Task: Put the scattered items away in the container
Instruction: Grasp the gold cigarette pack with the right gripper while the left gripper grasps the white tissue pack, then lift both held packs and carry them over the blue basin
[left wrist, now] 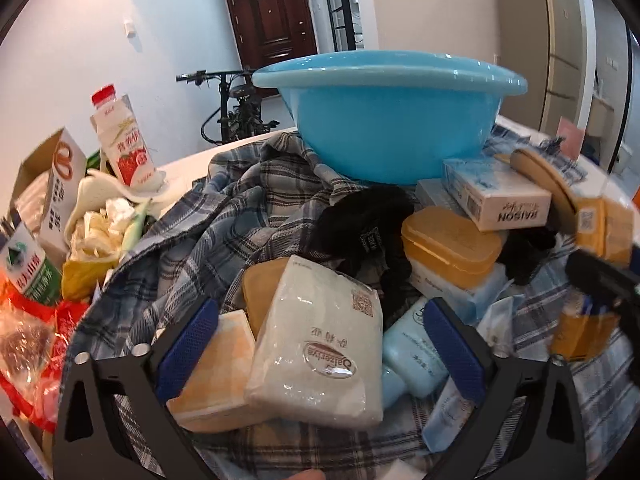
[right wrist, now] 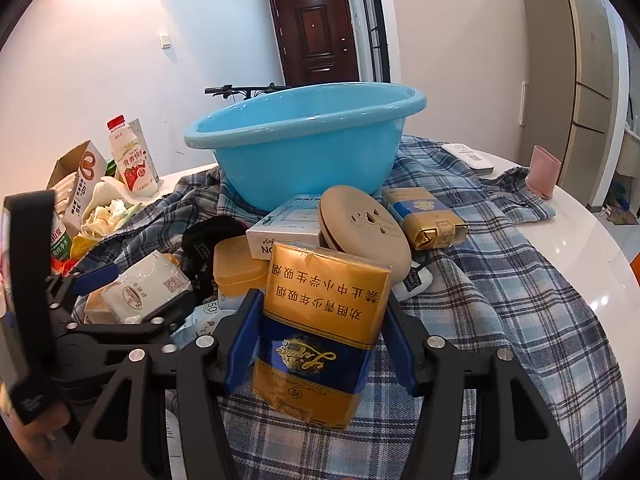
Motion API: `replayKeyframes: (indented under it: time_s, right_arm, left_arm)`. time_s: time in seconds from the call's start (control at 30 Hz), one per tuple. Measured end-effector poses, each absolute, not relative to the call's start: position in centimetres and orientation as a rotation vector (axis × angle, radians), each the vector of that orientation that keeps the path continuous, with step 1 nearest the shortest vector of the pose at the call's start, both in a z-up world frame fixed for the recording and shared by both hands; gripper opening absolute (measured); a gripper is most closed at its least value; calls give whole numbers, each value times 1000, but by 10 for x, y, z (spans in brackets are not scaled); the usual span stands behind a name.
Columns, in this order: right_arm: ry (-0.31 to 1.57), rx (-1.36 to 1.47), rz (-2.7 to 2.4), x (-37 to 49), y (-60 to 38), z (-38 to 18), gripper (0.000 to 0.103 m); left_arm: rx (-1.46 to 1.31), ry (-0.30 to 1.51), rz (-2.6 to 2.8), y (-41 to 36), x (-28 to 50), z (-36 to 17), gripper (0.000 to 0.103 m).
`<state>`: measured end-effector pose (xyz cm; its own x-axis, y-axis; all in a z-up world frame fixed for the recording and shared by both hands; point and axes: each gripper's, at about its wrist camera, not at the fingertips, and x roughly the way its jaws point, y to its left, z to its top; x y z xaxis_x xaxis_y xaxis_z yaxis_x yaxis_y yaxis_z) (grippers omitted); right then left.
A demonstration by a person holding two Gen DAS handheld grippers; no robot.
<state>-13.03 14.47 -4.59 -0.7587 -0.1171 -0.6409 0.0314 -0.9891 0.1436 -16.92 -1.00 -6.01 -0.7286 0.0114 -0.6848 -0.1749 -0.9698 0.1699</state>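
1. In the lower centre of the right wrist view, the right gripper [right wrist: 320, 344] is clamped on a gold-and-blue cigarette pack [right wrist: 320, 336], both blue pads pressed to its sides.
2. The left gripper [left wrist: 320, 344] is spread wide around a white tissue packet [left wrist: 316, 344] (neither pad touches it).
3. The blue basin [right wrist: 304, 140] sits upper centre on the plaid cloth [right wrist: 500, 280], beyond the clutter.

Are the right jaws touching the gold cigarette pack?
Touching: the right wrist view shows both blue pads pressed against the sides of the gold cigarette pack, right gripper holding it.
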Motion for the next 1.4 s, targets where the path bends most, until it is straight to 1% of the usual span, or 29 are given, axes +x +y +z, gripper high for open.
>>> replayKeyframes:
  time_s: [0.03,0.07,0.1,0.13,0.17,0.23,0.33,0.47,0.67,1.0,1.13,1.4]
  right_arm:
    - [-198,1058,-2866,-130,145,-46,60]
    - [-204,1058,-2866,-131,146,-46,60]
    - [-209,1058,-2865,-131,147,-45,60]
    - [-215,1055,-2863,-131,147,-45,60]
    - [-217,1052,-2863,-130,148,-45,60]
    - [-217,1048,-2867,-130,148,-44,60]
    - [-222,1046,-2866,-130,149,-43,60]
    - [-221,1040,-2871,-130,148,-42,60]
    - [-182,1025,-2886,-128,144,-41,60]
    - [-206,1038,-2879,-132,147,-42,60]
    - [-255,1055,-2864,-134,153,-42,60]
    - [-216,1012,-2906,-125,159,-24,60]
  left_arm:
    - [-1100,373,2816,-8,-167,-61,74]
    - [-1093,401,2819,-6,-166,-61,68]
    - [-1092,412,2818,-5,-166,-62,50]
    - [-1113,399,2796,-5,-166,-62,44]
    - [-1137,371,2782,-7,-167,-64,44]
    - [-1141,329,2785,-11,-167,-61,40]
    - [-1132,250,2808,-20,-166,-56,38]
    - [-1097,192,2835,-29,-161,-49,38]
    - [-1042,169,2851,-30,-154,-40,38]
    - [-981,101,2849,-33,-146,-28,38]
    - [-960,115,2867,-31,-143,-22,38]
    - [-909,121,2873,-19,-132,-5,38]
